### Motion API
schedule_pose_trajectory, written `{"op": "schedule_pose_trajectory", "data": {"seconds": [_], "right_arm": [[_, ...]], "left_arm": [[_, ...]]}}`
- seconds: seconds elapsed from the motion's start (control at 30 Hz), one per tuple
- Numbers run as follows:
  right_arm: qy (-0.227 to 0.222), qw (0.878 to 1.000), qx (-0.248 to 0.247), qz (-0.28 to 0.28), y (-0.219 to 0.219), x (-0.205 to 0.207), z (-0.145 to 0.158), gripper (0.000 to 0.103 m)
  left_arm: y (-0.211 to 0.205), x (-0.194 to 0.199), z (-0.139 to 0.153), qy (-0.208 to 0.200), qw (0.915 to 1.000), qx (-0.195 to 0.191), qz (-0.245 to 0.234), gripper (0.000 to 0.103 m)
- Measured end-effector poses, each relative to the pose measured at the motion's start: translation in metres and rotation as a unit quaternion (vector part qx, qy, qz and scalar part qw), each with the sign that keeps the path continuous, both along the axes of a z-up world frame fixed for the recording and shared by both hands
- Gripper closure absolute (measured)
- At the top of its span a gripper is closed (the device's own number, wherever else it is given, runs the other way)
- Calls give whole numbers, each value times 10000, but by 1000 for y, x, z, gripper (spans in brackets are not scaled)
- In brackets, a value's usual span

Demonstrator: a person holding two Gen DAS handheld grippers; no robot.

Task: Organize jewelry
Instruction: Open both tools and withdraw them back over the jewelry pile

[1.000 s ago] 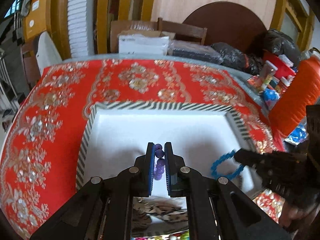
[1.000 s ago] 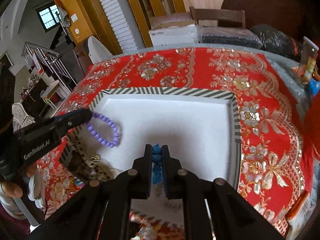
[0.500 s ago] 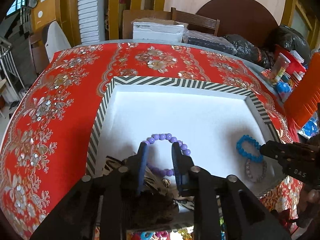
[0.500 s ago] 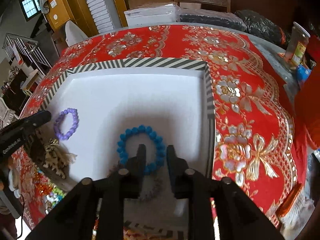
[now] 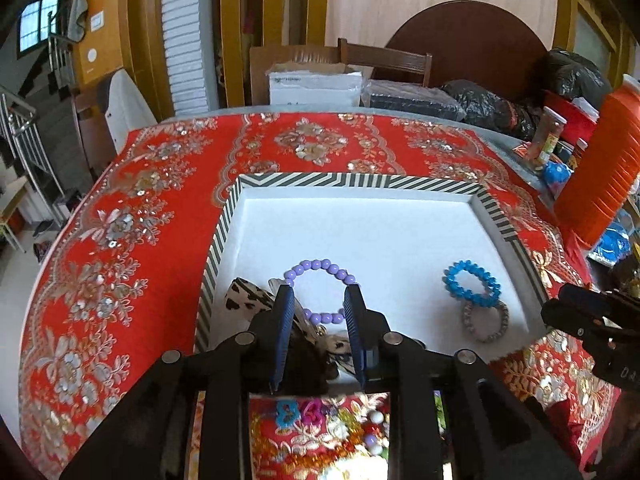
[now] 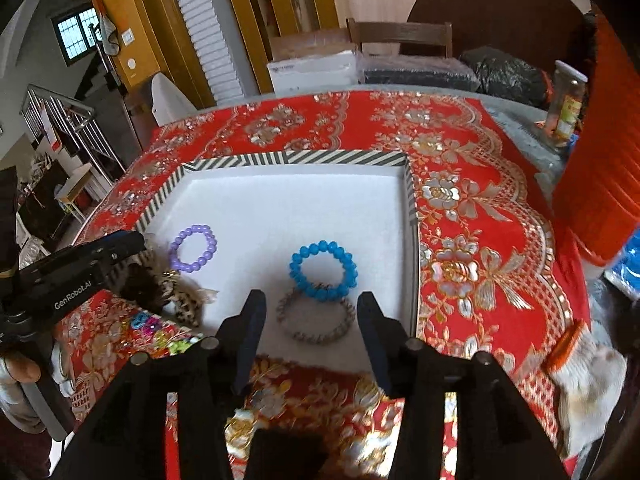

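Jewelry lies in a white tray (image 6: 224,184) with a striped rim on the red tablecloth (image 6: 472,216). Left gripper (image 5: 318,300) and right gripper (image 6: 311,306) both hang with fingers apart, holding nothing. Blue bracelet (image 6: 323,271) sits near 6 o'clock, overlapping a silvery bangle (image 6: 316,320); purple bracelet (image 6: 193,248) at 8 o'clock, beside what may be a leopard-print scrunchie (image 6: 182,300).
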State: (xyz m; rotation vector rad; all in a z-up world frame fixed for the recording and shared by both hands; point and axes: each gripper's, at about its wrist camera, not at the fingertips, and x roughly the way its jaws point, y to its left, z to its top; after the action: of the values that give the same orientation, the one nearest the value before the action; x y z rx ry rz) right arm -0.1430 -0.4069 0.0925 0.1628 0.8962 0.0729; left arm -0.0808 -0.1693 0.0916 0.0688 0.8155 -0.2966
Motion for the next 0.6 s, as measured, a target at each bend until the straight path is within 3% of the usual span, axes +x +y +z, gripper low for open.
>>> {"op": "schedule_pose_trajectory", "data": {"seconds": [0.6], "right_arm": [[-459, 9984, -171, -268, 19, -70, 27, 44]], "left_arm": [[1, -65, 31, -541, 9985, -31, 127, 78]]}}
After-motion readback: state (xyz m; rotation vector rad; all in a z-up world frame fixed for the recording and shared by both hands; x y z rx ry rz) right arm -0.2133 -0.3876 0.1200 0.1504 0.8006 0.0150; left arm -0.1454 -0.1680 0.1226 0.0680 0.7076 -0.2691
